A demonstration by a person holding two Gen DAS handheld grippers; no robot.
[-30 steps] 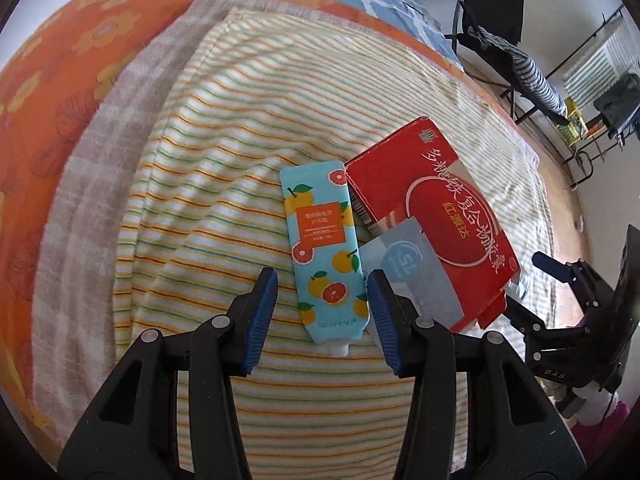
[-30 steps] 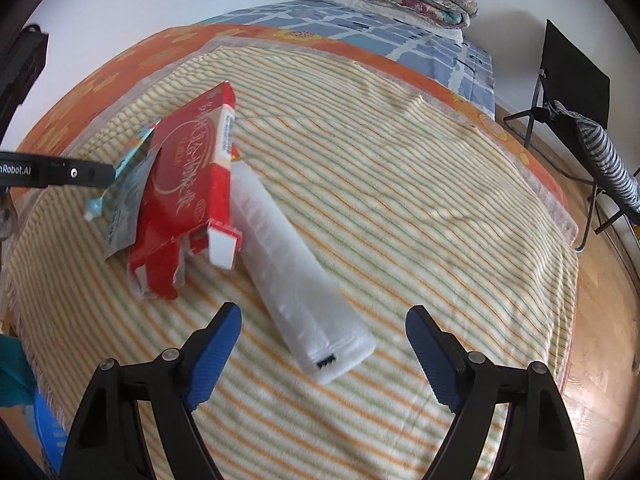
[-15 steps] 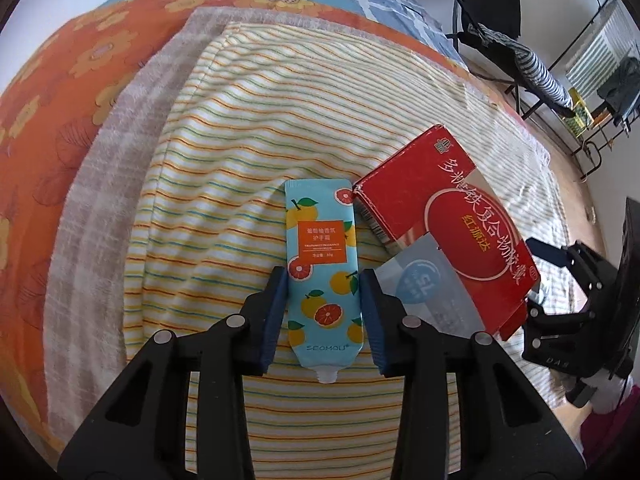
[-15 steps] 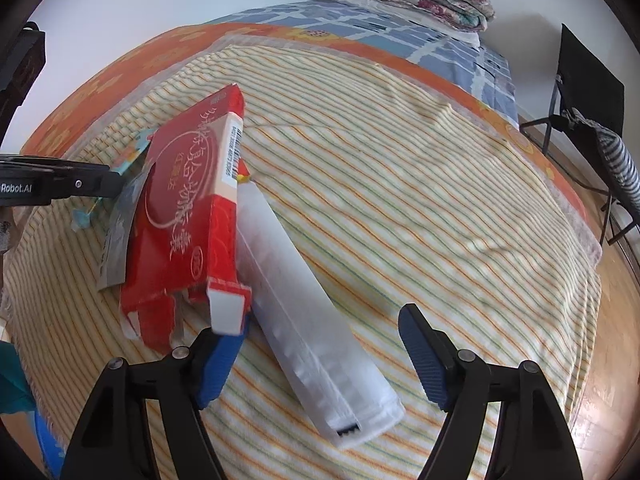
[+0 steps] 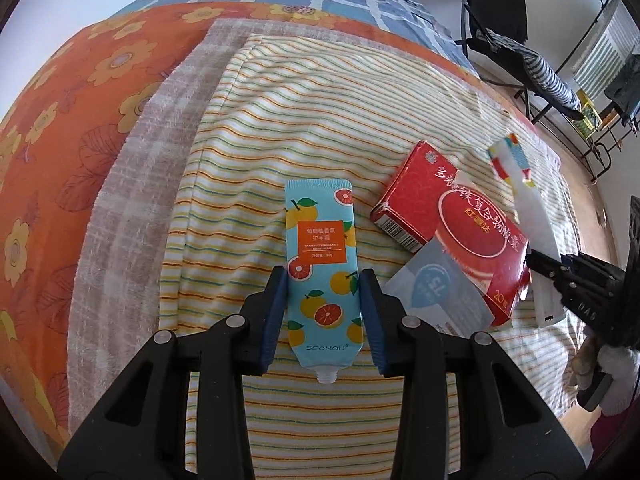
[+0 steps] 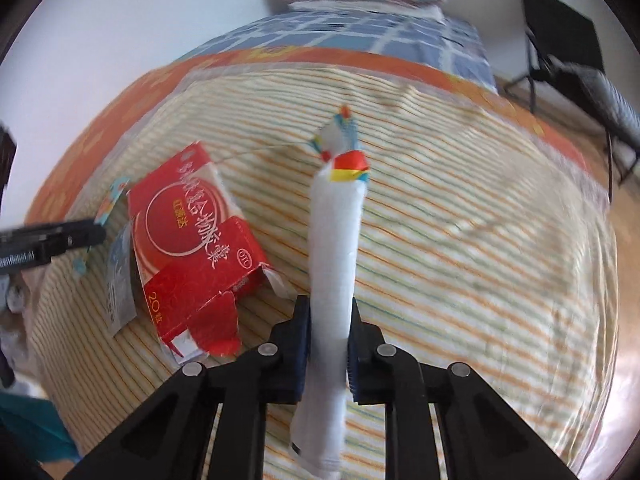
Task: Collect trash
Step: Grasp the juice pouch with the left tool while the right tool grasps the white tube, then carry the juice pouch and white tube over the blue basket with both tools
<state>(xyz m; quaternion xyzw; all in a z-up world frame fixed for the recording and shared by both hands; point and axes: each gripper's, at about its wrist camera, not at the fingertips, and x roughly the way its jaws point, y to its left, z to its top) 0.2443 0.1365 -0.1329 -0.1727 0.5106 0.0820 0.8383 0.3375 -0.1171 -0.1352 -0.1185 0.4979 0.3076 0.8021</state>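
Left gripper (image 5: 324,312): low centre of the left wrist view, its blue pads pressed on both sides of the hand-cream tube.
Hand-cream tube (image 5: 322,268): pale blue with orange and grapefruit print, lying lengthwise between the left jaws, capless nozzle at the bottom, flat crimped end toward the frame's middle.
Striped towel (image 5: 280,128): spread under all the trash, over an orange flowered sheet (image 5: 60,100) at the left edge.
Silver sachet (image 5: 436,296): just right of the left gripper, tucked partly under the red box.
Red box (image 5: 460,224): right of centre in the left wrist view, left of centre in the right wrist view (image 6: 192,240), one end flap torn open.
Right gripper (image 6: 329,340): bottom centre of its own view, jaws closing and clamped on the white packet.
White packet (image 6: 334,240): long and soft, rising up the frame from between the right jaws, a coloured end at its top; right of the red box.
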